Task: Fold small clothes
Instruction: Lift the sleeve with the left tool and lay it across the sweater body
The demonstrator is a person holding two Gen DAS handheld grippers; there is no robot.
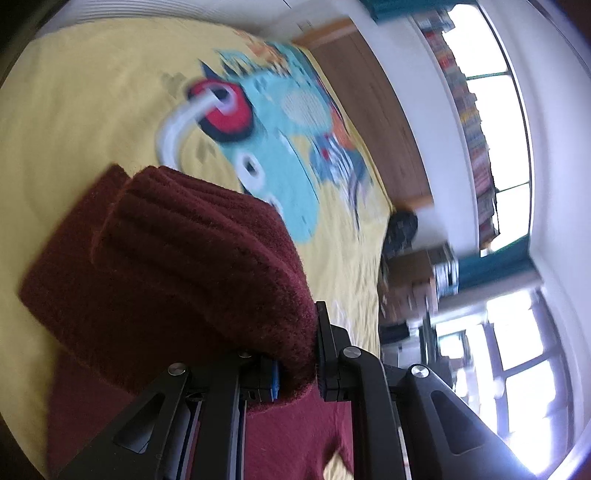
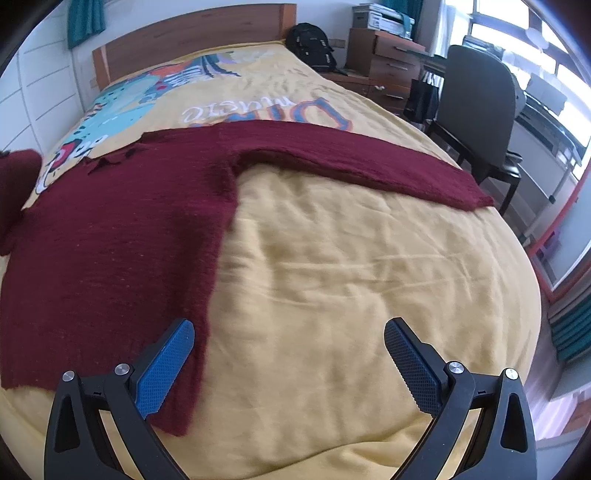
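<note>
Here my left gripper (image 1: 295, 354) has its fingers (image 1: 325, 350) pressed together on a bunched fold of the maroon sweater (image 2: 122, 236), and from the left wrist view the thick ribbed knit rises in a hump directly ahead of them and hides most of the near finger. That camera is rolled over on its side, so the bed and room appear tilted and somewhat blurred. Behind the lifted fabric I see the yellow bedspread (image 2: 351, 266) with its cartoon print (image 1: 266, 122) of a teal figure and a red-and-white circle. From the right wrist view, my right gripper (image 2: 288, 365) has its blue-padded fingers (image 2: 166, 365) spread wide apart with nothing between them; the left pad sits over the lower edge of the sweater's body, while the right pad is over bare bedspread. The sweater lies flat across the bed, its body on the left side of that view and one sleeve (image 2: 369, 162) stretched out to the right, reaching near the bed's edge. At the far left edge of that view a raised clump of maroon fabric is visible. Beyond the bed are a wooden headboard (image 2: 192, 33), a black backpack (image 2: 310, 44), a chest of drawers (image 2: 388, 55) and a dark office chair (image 2: 476, 107).
</note>
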